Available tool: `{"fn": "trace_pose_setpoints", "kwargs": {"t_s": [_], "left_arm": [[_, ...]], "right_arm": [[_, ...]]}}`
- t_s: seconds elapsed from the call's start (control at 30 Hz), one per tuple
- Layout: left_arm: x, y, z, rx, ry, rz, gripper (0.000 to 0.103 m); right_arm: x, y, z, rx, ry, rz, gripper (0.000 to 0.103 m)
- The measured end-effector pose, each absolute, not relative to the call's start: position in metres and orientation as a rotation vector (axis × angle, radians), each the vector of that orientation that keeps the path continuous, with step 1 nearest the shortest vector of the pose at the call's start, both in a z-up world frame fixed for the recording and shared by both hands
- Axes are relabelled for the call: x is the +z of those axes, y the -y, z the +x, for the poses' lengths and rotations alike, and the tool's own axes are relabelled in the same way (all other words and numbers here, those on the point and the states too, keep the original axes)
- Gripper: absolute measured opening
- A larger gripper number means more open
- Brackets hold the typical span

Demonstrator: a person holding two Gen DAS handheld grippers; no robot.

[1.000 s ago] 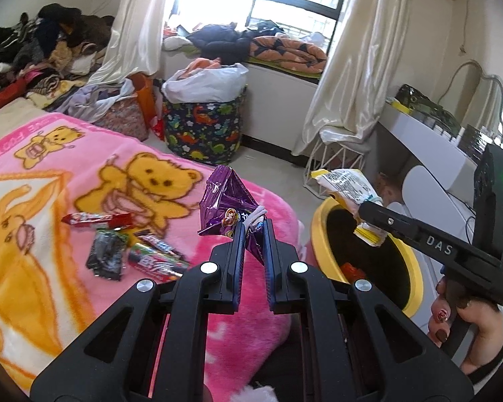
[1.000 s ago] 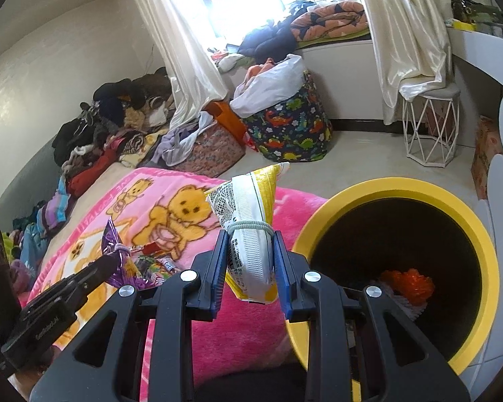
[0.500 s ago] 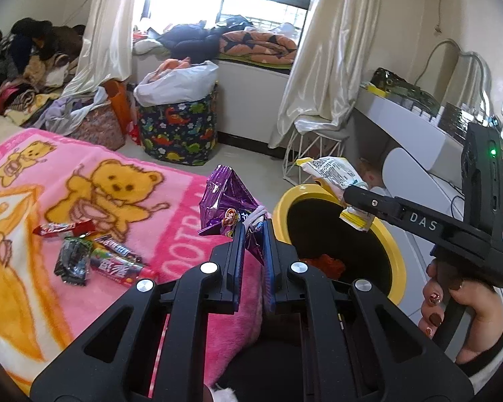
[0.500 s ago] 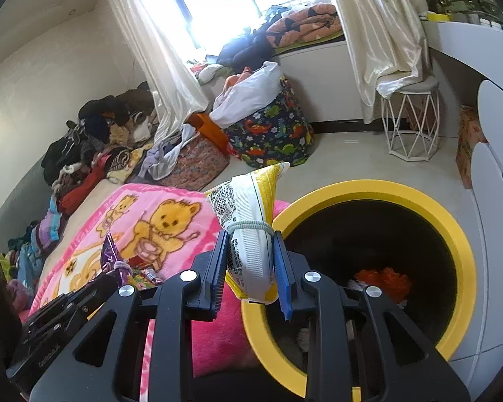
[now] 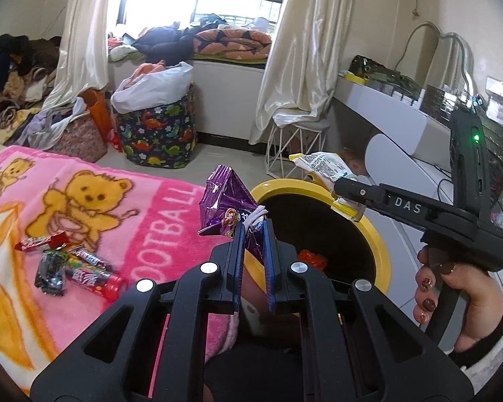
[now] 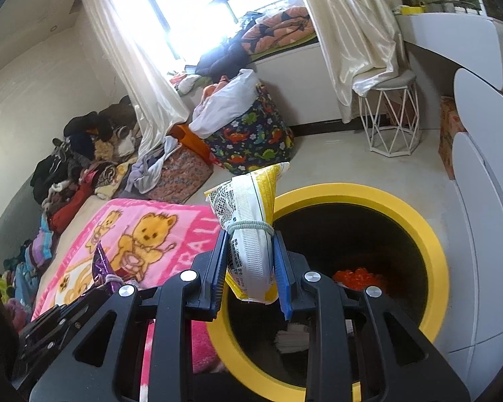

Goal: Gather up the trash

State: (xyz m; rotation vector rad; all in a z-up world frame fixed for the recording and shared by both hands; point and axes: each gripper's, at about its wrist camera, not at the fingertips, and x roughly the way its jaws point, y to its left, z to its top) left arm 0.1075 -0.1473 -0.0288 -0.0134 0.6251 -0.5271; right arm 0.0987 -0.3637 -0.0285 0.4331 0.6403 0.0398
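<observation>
My left gripper [image 5: 253, 234] is shut on a crumpled purple snack bag [image 5: 226, 206], held at the near rim of the yellow-rimmed trash bin [image 5: 379, 251]. My right gripper [image 6: 250, 244] is shut on a white and yellow snack bag [image 6: 249, 231] tied with a band, held over the bin's [image 6: 429, 244] left rim; that bag also shows in the left wrist view [image 5: 325, 169]. The bin holds orange trash [image 6: 357, 276] and something white. Several candy wrappers [image 5: 72, 264] lie on the pink bear blanket [image 5: 94, 201].
A dinosaur-print hamper [image 5: 157, 137] and a white wire stool [image 5: 295, 147] stand on the floor behind the bin. A white desk and cabinet [image 6: 479, 174] are to the right. Clothes [image 6: 80, 164] are piled at the far left.
Both grippers have swung right from over the blanket toward the bin, each still holding its bag. The right gripper's bag now hangs over the bin opening.
</observation>
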Motion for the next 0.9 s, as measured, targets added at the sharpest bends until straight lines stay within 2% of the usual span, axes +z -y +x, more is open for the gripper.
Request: {"fn": "trace_pose_setpoints", "kwargs": {"t_s": [0.9], "left_arm": [[-0.05,0.206,0.111,-0.634,-0.661,0.075,0.007]], "right_arm": [[-0.049,0.417,0.091,-0.078,-0.654,0.486,0.025]]}}
